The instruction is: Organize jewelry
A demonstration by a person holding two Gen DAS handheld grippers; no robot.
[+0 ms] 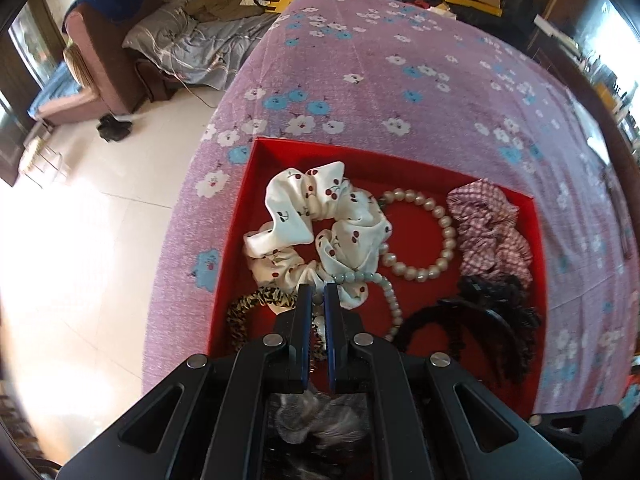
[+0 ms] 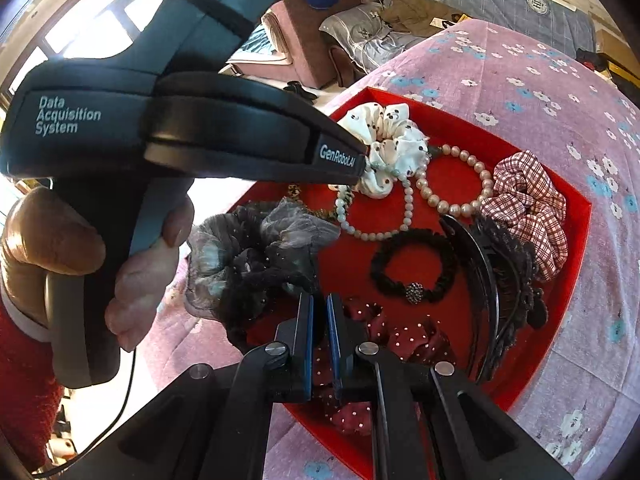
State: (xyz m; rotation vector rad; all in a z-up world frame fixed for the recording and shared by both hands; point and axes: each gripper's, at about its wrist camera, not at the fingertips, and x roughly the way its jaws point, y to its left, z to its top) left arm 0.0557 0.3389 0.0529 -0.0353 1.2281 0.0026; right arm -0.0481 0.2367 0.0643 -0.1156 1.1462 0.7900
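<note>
A red tray (image 1: pixel 280 151) on the purple floral bed holds hair and jewelry pieces. My left gripper (image 1: pixel 318 294) is shut on the pale green bead bracelet (image 1: pixel 390 296), whose strand runs right from the tips, beside a white cherry scrunchie (image 1: pixel 320 220). In the right wrist view the left gripper (image 2: pixel 362 168) pinches that bracelet (image 2: pixel 376 234). A pink pearl bracelet (image 1: pixel 436 236) also shows in the right wrist view (image 2: pixel 460 196). My right gripper (image 2: pixel 319 304) has its jaws nearly closed with nothing visible between them, over the tray (image 2: pixel 576 240) near a dark red dotted scrunchie (image 2: pixel 404 336).
The tray also holds a plaid scrunchie (image 2: pixel 528 208), a black beaded hair tie (image 2: pixel 412 268), a black hair claw (image 2: pixel 500 280), a grey-black organza scrunchie (image 2: pixel 256 248) and a leopard hair tie (image 1: pixel 256 304). Tiled floor (image 1: pixel 80 240) lies left of the bed (image 1: pixel 400 80).
</note>
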